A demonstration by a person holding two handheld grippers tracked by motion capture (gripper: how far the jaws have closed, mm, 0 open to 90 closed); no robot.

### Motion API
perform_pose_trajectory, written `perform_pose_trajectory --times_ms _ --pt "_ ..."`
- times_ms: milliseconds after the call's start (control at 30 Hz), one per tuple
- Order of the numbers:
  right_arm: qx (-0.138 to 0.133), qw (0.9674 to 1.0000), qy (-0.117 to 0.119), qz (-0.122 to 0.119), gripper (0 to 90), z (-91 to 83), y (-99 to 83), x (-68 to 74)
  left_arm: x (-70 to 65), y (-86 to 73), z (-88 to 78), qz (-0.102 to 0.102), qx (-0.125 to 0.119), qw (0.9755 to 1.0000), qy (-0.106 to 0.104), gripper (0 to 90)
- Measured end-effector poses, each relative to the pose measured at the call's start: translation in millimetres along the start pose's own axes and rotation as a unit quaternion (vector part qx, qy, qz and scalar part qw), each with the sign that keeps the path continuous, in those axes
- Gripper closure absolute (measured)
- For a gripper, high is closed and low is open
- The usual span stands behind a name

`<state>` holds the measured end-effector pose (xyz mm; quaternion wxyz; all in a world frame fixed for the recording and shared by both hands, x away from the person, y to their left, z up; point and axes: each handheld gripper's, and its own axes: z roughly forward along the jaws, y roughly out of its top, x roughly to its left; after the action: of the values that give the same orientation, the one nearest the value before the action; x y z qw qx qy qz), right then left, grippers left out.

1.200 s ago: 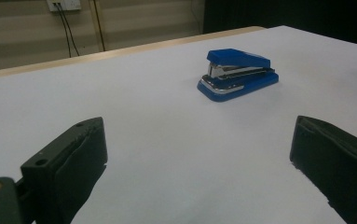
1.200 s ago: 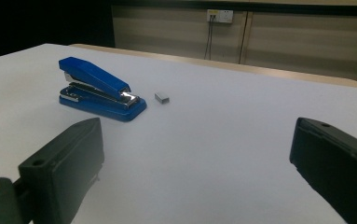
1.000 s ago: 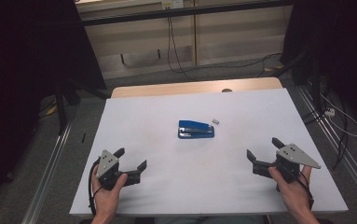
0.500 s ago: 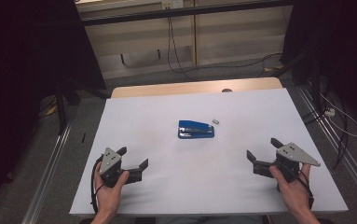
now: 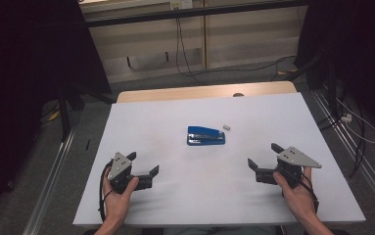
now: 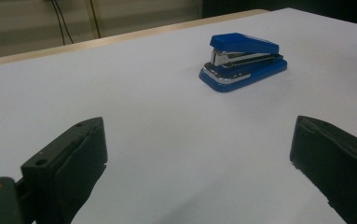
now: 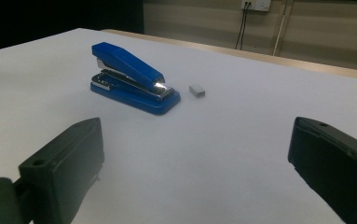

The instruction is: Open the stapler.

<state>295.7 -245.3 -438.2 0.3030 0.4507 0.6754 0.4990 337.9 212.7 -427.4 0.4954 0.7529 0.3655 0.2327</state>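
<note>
Stapler (image 5: 205, 136) sits mid-counter, closed and flat, untouched. A small block of staples (image 5: 226, 127) lies just beside its far right end, apart from it. Your left gripper (image 5: 143, 170) and right gripper (image 5: 263, 164) rest near the front edge of the counter (image 5: 175, 205), well apart from it, jaws released, grasping nothing. Nothing begun; reach and grasp all remain.

The stapler (image 5: 205, 136) lies mid-table (image 5: 175, 205), with a staple block (image 5: 226, 127) just beside its right end, slightly behind. The left gripper (image 5: 143, 169) sits near the table's front left, the right gripper (image 5: 263, 156) near its front right, both well apart from the stapler.
</note>
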Motion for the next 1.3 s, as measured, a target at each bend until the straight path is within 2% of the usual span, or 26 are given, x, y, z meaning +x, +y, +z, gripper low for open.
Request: perform_pose_trajectory --times_ms 200,267,333,433,500,533,600,767,867,1067,1133,1233,1300 --pt "0.013 0.9999 0.009 -0.006 1.2 12.6 -2.1 2.4 -1.7 2.8 11.2 0.014 0.008 0.9999 -0.002 3.7" --pt "0.012 0.9998 0.014 -0.004 1.6 18.1 -0.2 4.5 -2.9 5.1 14.7 0.022 0.007 0.9997 0.0 3.6" --pt "0.008 0.9998 0.013 -0.013 2.0 22.9 2.4 7.8 -3.6 7.2 18.6 0.025 0.003 0.9997 -0.003 3.6" --pt "0.016 0.9994 0.013 -0.029 2.4 27.8 6.0 12.6 -2.9 8.4 25.4 0.015 0.003 0.9999 -0.005 3.7" --pt "0.013 0.9992 0.021 -0.03 2.5 29.7 7.5 14.8 -4.4 8.6 30.3 0.03 0.007 0.9995 0.001 3.7" --pt "0.012 0.9991 0.023 -0.034 2.4 30.6 8.0 15.5 -3.9 9.3 32.3 0.032 0.01 0.9994 -0.003 3.7" --pt "0.009 0.9991 0.023 -0.035 2.6 32.9 8.6 16.3 -3.2 11.0 36.4 0.024 0.005 0.9997 -0.005 3.7" --pt "0.009 0.9985 0.039 -0.037 2.5 39.6 8.2 14.6 -2.7 18.7 46.1 0.031 0.006 0.9995 0.006 3.6" --pt "0.002 0.9988 0.04 -0.029 3.2 43.9 9.1 15.7 -2.4 23.3 49.9 0.027 0.004 0.9996 -0.002 3.4" --pt "-0.002 0.9985 0.044 -0.032 4.6 56.8 15.1 21.1 -1.8 29.4 60.0 0.024 0.0 0.9997 -0.01 4.4" --pt "-0.002 0.9984 0.048 -0.031 6.1 61.1 16.8 23.6 -1.8 31.9 63.8 0.028 0.002 0.9994 -0.02 5.0" --pt "0.0 0.998 0.058 -0.026 6.5 67.7 20.8 26.9 -2.5 34.0 69.6 0.023 0.004 0.9994 -0.025 6.7" --pt "-0.004 0.9977 0.063 -0.025 7.1 71.6 24.0 29.2 -2.4 34.7 73.7 0.019 0.005 0.9991 -0.038 7.1"
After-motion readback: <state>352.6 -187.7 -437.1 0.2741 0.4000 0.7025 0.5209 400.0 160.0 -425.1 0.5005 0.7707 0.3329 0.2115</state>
